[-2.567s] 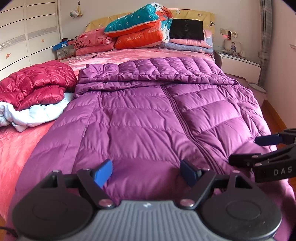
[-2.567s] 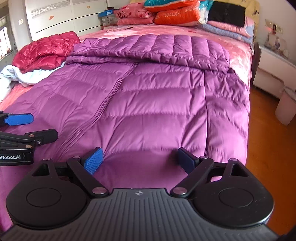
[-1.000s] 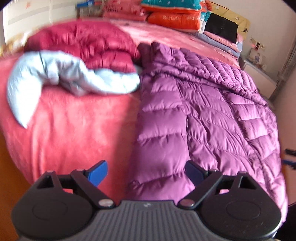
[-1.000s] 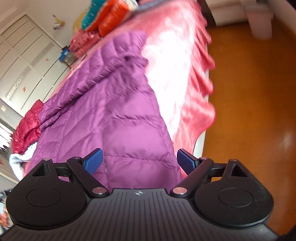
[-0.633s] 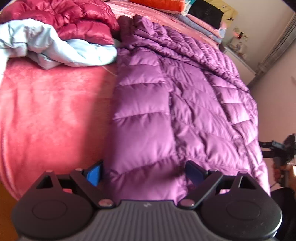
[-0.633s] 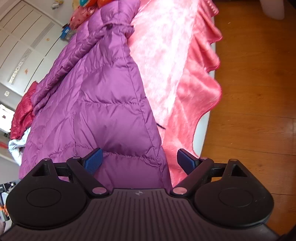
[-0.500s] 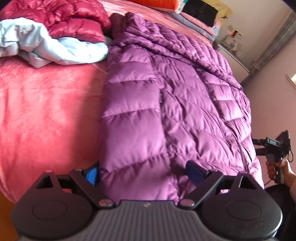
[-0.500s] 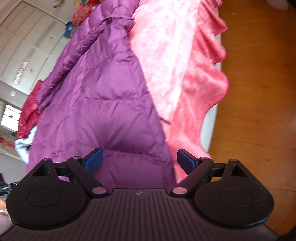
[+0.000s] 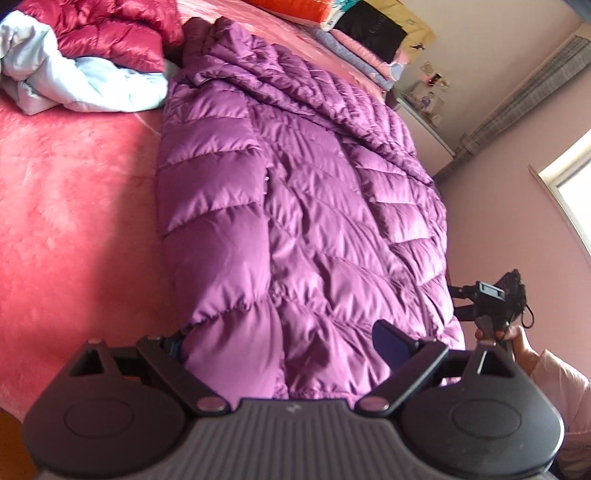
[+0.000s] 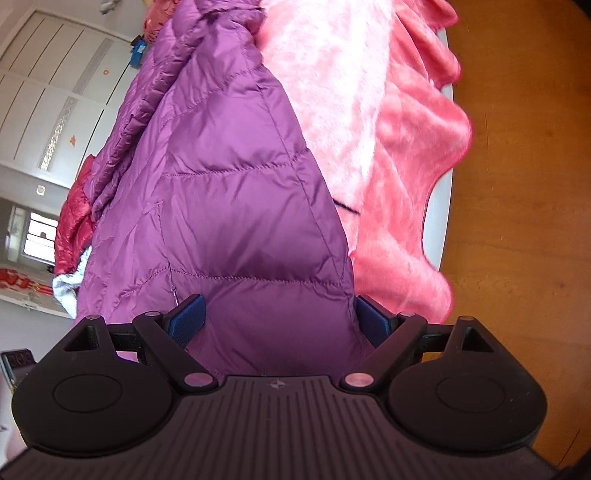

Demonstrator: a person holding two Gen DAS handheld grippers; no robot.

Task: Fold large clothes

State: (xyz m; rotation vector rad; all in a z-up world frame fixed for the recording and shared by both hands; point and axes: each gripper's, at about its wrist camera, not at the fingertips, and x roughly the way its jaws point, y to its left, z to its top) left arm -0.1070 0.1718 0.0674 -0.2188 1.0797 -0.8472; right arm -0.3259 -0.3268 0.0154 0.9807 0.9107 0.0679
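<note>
Biggest risk I see here: the puffy purple quilted down jacket (image 9: 314,206) is slick and thick, so a pinch at the hem could grab only the top layer and let the underside slide away, or just slip off once it gets lifted for the fold. It lies flat along the bed on the pink fleece blanket (image 9: 74,206), its bottom corners right at the foot edge, so a sloppy pull might drag the whole thing toward the wooden floor (image 10: 517,184). The left hand-held gripper (image 9: 288,341) straddles one hem corner with jaws wide apart, nothing clamped yet; the right hand-held gripper (image 10: 279,319) does the same at the other corner, also spread and gripping nothing. Count-wise: one purple jacket, two grippers, one crumpled red down jacket (image 9: 110,29) with one pale blue garment (image 9: 92,85) beside it, and a pile of pillows (image 9: 332,14) I can't count.
</note>
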